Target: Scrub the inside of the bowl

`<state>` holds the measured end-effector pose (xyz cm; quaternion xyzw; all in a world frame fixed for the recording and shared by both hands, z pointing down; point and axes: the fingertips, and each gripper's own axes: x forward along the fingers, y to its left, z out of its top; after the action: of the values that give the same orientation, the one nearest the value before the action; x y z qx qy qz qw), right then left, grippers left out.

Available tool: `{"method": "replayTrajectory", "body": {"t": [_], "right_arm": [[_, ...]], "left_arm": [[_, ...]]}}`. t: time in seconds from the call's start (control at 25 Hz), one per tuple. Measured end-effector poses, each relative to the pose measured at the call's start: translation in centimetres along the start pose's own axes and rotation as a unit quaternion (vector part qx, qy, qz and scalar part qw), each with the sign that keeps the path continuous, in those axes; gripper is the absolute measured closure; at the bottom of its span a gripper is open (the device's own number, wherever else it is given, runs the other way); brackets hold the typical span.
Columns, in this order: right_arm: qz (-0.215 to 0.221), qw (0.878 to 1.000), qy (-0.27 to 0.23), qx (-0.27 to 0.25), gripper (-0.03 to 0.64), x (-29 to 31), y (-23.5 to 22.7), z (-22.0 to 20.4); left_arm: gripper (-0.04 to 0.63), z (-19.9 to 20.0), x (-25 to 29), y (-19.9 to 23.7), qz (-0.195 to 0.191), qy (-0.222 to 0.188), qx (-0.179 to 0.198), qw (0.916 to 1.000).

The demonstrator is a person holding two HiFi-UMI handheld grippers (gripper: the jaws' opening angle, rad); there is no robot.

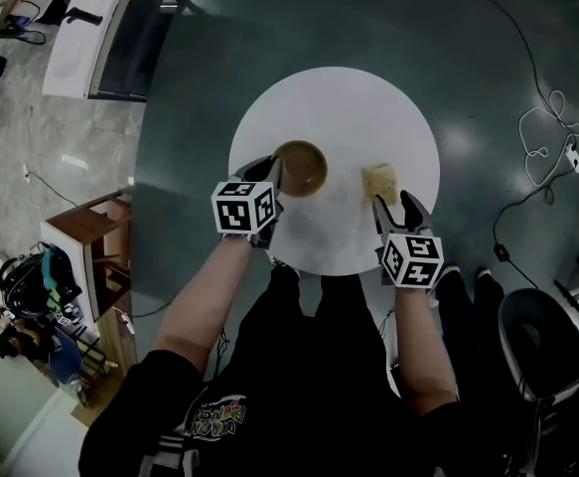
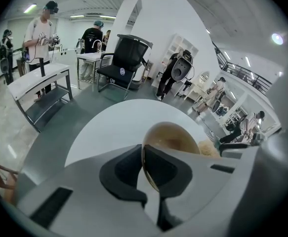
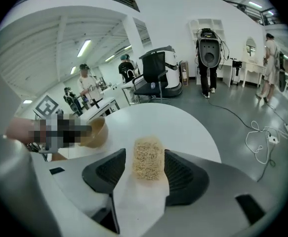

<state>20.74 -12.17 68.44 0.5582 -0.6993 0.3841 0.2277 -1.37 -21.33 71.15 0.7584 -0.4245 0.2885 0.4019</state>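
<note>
- The left gripper point(image 2: 143, 154) is clamped on the near rim of the bowl point(image 2: 173, 135). Its dark pads are drawn together with the thin wall pinched between them, one pad inside the bowl and one outside.
- In the head view, the left gripper point(image 1: 274, 172) comes at the bowl point(image 1: 301, 167) from the near left side, its marker cube just behind the jaws.
- The bowl is brown and round and stands on the white round table point(image 1: 349, 107), left of the table's middle.
- The right gripper point(image 3: 146, 167) has its jaws spread wide, and the scrubbing pad point(image 3: 148, 158) lies between them on the table top. The ribbed pads stand just beside its two long edges, and I see no squeeze on it.
- The scrubbing pad point(image 1: 378, 180) is a pale, fibrous, oblong piece. It lies to the right of the bowl and apart from it, with the right gripper point(image 1: 393, 205) at its near end.
- From the right gripper view, the bowl point(image 3: 98, 132) shows at the left, partly behind a blurred patch.
- Beyond the table point(image 2: 119, 122) lies a grey floor point(image 1: 468, 28) with a white cable point(image 1: 547, 137) looped over it to the right.
- Further out in the room are a black office chair point(image 2: 124, 58), white desks and several standing people.
</note>
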Motion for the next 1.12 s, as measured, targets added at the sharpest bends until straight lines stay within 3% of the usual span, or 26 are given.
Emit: {"method": "replayTrajectory", "body": {"t": [0.28, 0.84, 1.12], "right_arm": [[-0.035, 0.995, 0.047, -0.085, 0.356, 3.5, -0.2, -1.6], [-0.048, 0.994, 0.062, -0.082, 0.365, 4.4, -0.4, -2.1], [-0.011, 0.995, 0.019, -0.094, 0.371, 2.4, 3.1, 1.2]], "left_arm": [[0.575, -0.1, -0.6, -0.5, -0.006, -0.003, -0.006, 1.0000], [0.575, -0.8, -2.2, -0.7, -0.014, -0.006, -0.008, 0.9998], [0.577, -0.1, -4.1, -1.0, -0.013, -0.020, 0.001, 0.9997]]}}
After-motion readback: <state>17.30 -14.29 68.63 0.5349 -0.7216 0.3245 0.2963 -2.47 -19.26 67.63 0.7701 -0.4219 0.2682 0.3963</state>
